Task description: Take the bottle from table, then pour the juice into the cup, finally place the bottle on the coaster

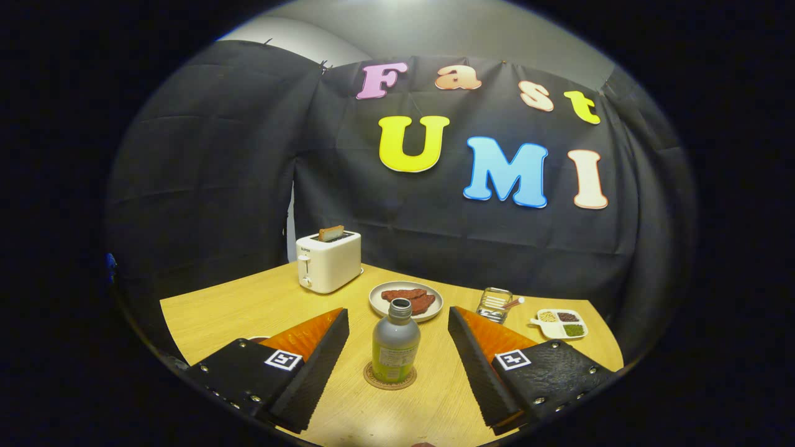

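Bottle (395,341), uncapped, greenish label, upright on coaster (389,380), tongs (397,332) spread wide, holding nothing

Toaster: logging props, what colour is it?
Cream-white toaster, clearest in the gripper view; gripper open.

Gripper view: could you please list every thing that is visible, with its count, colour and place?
bottle: one, grey-green with a label, no cap, upright on the coaster, between the fingers
coaster: one, brown, round, under the bottle
plate: one, pale, just beyond the bottle, holding reddish-brown meat slices
toaster: one, cream, at the table's far side, a slice of toast sticking out of it
glass cup: one, clear, beside the plate, something thin inside
divided dish: one, white, beside the cup, with yellow, dark red and green fillings
table: one, light wood
gripper: one, fingers spread wide apart, either side of the bottle, not touching it
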